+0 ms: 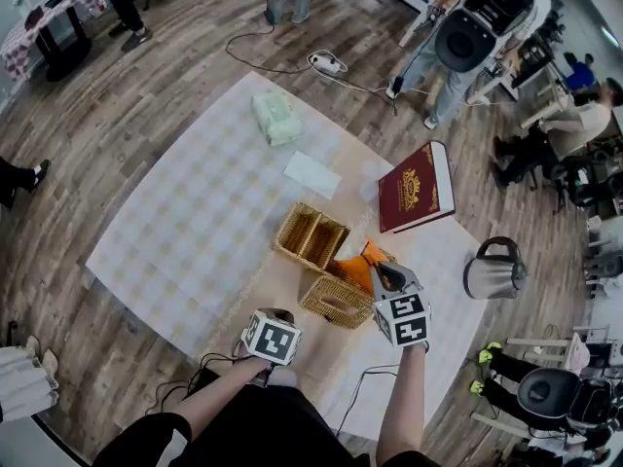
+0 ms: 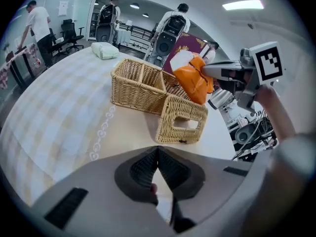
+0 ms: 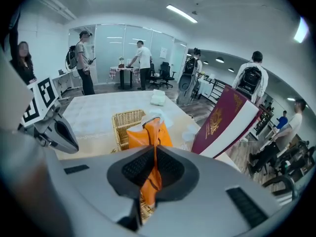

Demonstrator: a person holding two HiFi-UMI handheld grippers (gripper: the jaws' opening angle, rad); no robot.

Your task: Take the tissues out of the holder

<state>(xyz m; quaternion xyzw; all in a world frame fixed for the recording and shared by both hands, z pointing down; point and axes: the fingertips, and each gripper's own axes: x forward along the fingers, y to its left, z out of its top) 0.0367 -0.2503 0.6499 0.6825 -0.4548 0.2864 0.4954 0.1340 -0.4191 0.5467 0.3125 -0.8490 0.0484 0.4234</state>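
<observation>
An orange tissue pack (image 1: pixel 356 268) hangs pinched by its top edge in my right gripper (image 1: pixel 382 273), which is shut on it. It is raised just over the wicker holder (image 1: pixel 337 301), a small woven box with a slot in its side. In the right gripper view the orange pack (image 3: pixel 148 132) runs down between the closed pads of the right gripper (image 3: pixel 154 149). The left gripper view shows the pack (image 2: pixel 195 80) above the holder (image 2: pixel 180 122). My left gripper (image 1: pixel 280 316) hovers low at the near table edge, shut and holding nothing, short of the holder.
An open wicker basket (image 1: pixel 310 235) touches the holder's far side. A maroon book (image 1: pixel 417 188) stands to the right, a kettle (image 1: pixel 492 270) further right. A green tissue pack (image 1: pixel 276 117) and a white napkin (image 1: pixel 311 173) lie on the far cloth. People stand around the table.
</observation>
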